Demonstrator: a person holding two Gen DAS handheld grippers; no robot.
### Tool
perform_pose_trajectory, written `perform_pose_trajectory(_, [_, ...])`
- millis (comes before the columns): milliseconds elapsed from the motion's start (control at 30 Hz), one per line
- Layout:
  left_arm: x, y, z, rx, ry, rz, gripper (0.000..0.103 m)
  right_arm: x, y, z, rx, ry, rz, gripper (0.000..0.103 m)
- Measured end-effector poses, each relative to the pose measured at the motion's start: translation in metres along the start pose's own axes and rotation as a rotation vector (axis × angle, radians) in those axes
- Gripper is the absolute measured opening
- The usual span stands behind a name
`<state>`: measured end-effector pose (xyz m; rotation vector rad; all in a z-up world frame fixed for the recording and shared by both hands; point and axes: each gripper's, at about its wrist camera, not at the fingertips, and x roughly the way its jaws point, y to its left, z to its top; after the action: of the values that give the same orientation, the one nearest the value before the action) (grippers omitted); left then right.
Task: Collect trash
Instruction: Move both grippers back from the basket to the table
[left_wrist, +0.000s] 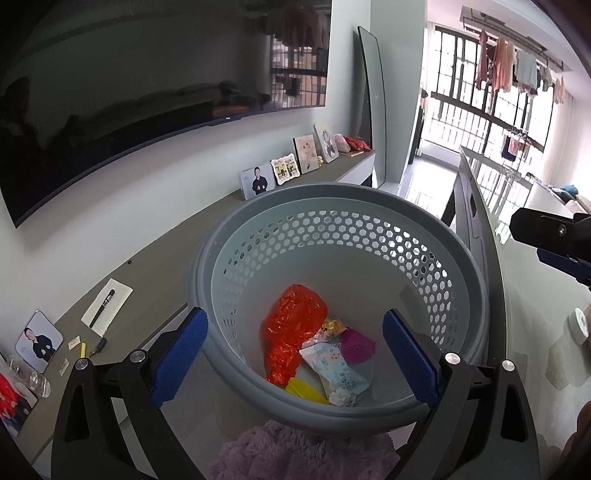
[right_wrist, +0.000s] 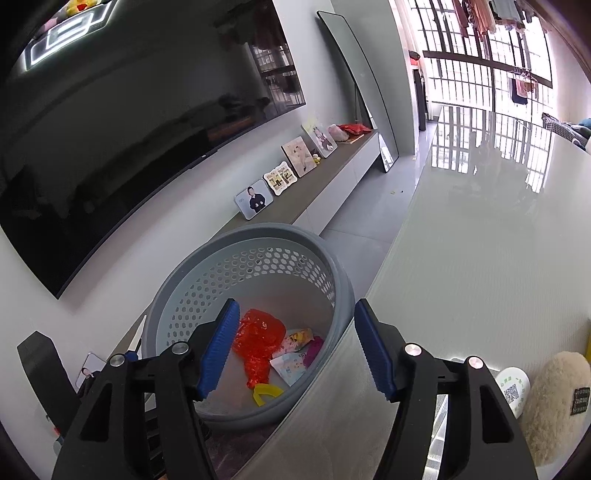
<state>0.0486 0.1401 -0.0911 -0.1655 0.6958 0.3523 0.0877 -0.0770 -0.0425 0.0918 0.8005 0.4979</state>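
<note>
A grey perforated basket (left_wrist: 458, 258) stands below both grippers and shows in the right wrist view (right_wrist: 343, 284) too. Inside lie a crumpled red plastic bag (left_wrist: 291, 325), a pale blue printed wrapper (left_wrist: 336, 369), a purple scrap (left_wrist: 356, 345), a yellow piece (left_wrist: 304, 391) and a pink-yellow wrapper (left_wrist: 330, 328). The red bag (right_wrist: 258, 339) and yellow piece (right_wrist: 267, 393) also show in the right wrist view. My left gripper (left_wrist: 295, 358) is open and empty above the basket. My right gripper (right_wrist: 295, 347) is open and empty over the basket's edge beside the table.
A glossy white table (right_wrist: 480, 258) runs to the right of the basket. On it sit a beige plush toy (right_wrist: 554, 402) and a white round tag (right_wrist: 513, 391). A long shelf (left_wrist: 177, 236) under the wall TV holds photo frames, a notepad and a pen. A pink fluffy cloth (left_wrist: 295, 454) lies below the basket.
</note>
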Motion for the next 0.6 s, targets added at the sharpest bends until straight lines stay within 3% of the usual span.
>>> perform_pose_trajectory(400, [-0.031, -0.005, -0.002, 0.022, -0.014, 0.000, 0.094, -0.069, -0.013, -0.041, 0.018, -0.066, -0.009, 0.064])
perform_pose_trajectory(600, [-0.070, -0.029, 0.002, 0.080, -0.080, -0.054, 0.097, -0.116, -0.036, -0.076, 0.047, -0.072, -0.035, 0.065])
